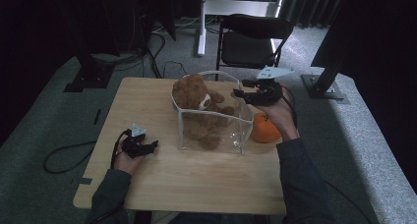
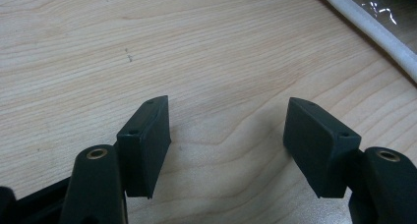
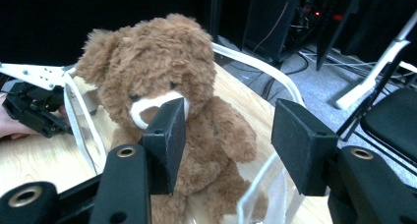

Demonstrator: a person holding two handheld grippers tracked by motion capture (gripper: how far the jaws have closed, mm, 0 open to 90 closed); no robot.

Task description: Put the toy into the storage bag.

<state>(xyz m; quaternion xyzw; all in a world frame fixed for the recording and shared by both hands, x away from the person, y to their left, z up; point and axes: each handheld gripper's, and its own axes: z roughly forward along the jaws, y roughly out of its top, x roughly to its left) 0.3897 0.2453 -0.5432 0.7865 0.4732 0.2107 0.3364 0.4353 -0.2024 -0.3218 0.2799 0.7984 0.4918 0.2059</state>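
Observation:
A brown teddy bear [image 1: 199, 101] sits upright inside a clear plastic bag [image 1: 231, 135] with a white rim in the middle of the wooden table [image 1: 196, 180]. My right gripper [image 1: 239, 92] hovers open at the bag's right rim, close to the bear [image 3: 162, 86]; its jaws stand wide apart with nothing between them. An orange [image 1: 265, 128] lies on the table right of the bag, under my right hand. My left gripper [image 1: 152, 145] rests low over bare wood at the left, open and holding nothing. The bag's white rim [image 2: 388, 42] crosses the left gripper view's top right corner.
A black folding chair [image 1: 253, 40] stands behind the table's far edge. A white stand [image 1: 201, 22] and dark equipment with cables sit on the grey floor beyond. A black frame foot [image 1: 324, 84] is at the right.

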